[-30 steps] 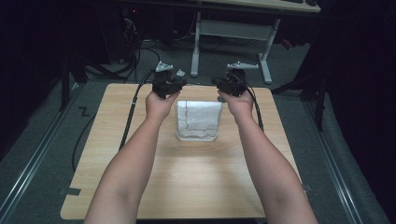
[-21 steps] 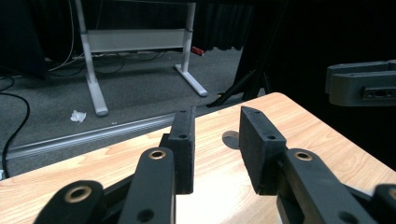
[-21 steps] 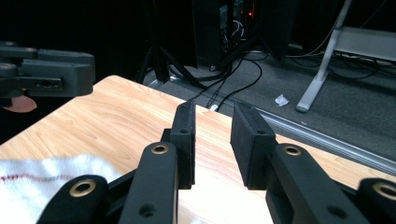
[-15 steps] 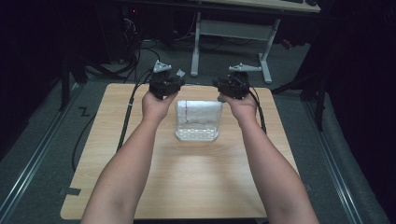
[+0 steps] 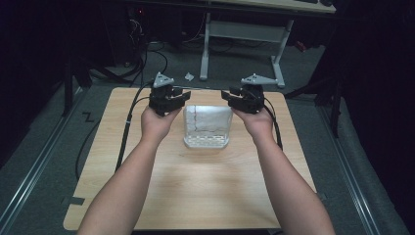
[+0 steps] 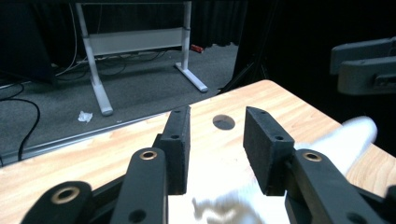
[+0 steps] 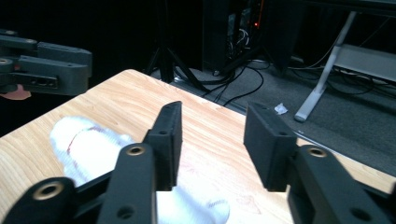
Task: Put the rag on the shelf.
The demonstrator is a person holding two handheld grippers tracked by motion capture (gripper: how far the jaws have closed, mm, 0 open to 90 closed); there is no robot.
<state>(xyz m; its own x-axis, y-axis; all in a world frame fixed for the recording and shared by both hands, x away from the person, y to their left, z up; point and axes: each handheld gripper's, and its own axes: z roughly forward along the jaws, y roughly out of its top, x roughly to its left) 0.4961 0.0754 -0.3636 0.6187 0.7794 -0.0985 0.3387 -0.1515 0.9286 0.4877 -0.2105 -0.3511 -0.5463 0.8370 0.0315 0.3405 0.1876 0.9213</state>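
A white folded cloth (image 5: pixel 206 126) with thin red lines lies flat on the far half of the wooden table (image 5: pixel 205 196). My left gripper (image 5: pixel 182 97) hovers just off the cloth's far left corner. My right gripper (image 5: pixel 230 95) hovers off its far right corner. Both sets of jaws have just been opening, and nothing is between them. In the left gripper view the open left gripper (image 6: pixel 217 126) looks over the cloth (image 6: pixel 224 207) below it. In the right gripper view the open right gripper (image 7: pixel 212 121) stands beside the cloth (image 7: pixel 88 144).
A round hole (image 6: pixel 223 122) sits in the table near its far edge. Beyond the table stand a white desk frame (image 5: pixel 242 32), floor cables (image 5: pixel 142 54) and a crumpled scrap (image 5: pixel 189 76). Bare wood stretches between my forearms.
Both grippers have let go of the cloth's far corners, opened, and drawn apart and slightly up. The cloth now lies flat on the table.
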